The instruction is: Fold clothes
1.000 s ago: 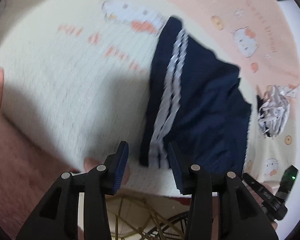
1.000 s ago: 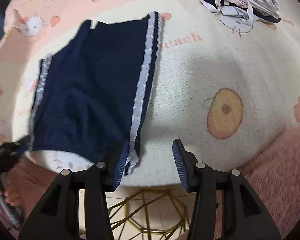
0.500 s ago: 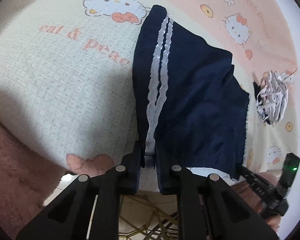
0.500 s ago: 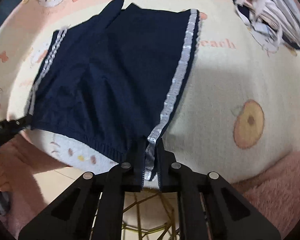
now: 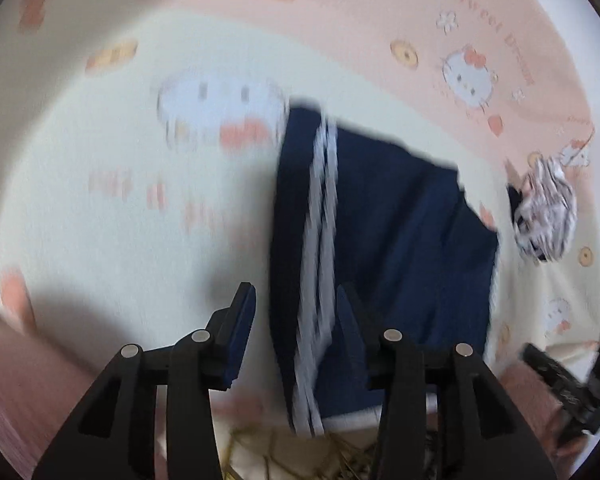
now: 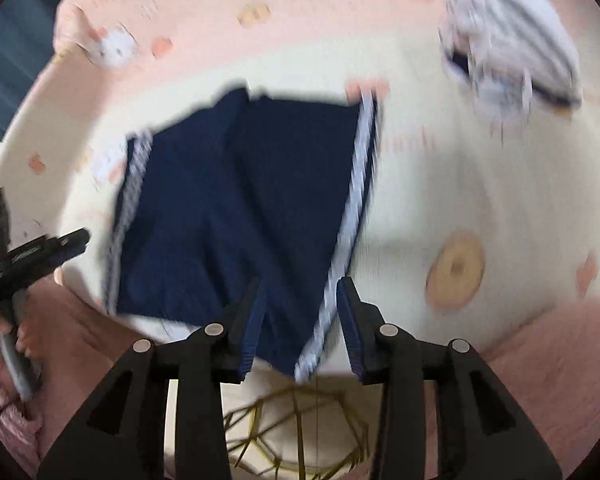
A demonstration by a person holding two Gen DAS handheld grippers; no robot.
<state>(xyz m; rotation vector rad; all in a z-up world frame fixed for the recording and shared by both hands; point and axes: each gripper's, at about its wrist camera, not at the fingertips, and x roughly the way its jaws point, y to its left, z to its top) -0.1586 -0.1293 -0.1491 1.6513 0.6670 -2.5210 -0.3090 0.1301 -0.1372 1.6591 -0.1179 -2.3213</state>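
Navy shorts (image 5: pixel 384 236) with white side stripes lie spread flat on a cream and pink cartoon-cat blanket (image 5: pixel 140 200); their near hem hangs over the blanket's front edge. My left gripper (image 5: pixel 296 316) is open, its jaws astride the left striped edge near the hem. In the right wrist view the shorts (image 6: pixel 236 200) lie the same way, and my right gripper (image 6: pixel 302 312) is open, its jaws astride the right striped edge. Both views are motion-blurred.
A crumpled pile of striped white and navy clothes (image 6: pixel 508 44) sits at the back right of the blanket; it also shows in the left wrist view (image 5: pixel 544 208). A gold wire frame (image 6: pixel 300 432) shows below the front edge. Pink fleece sleeves flank both views.
Half a second ago both grippers were shut on the shorts' striped hem corners. Both have opened and let go, and the shorts now lie flat.
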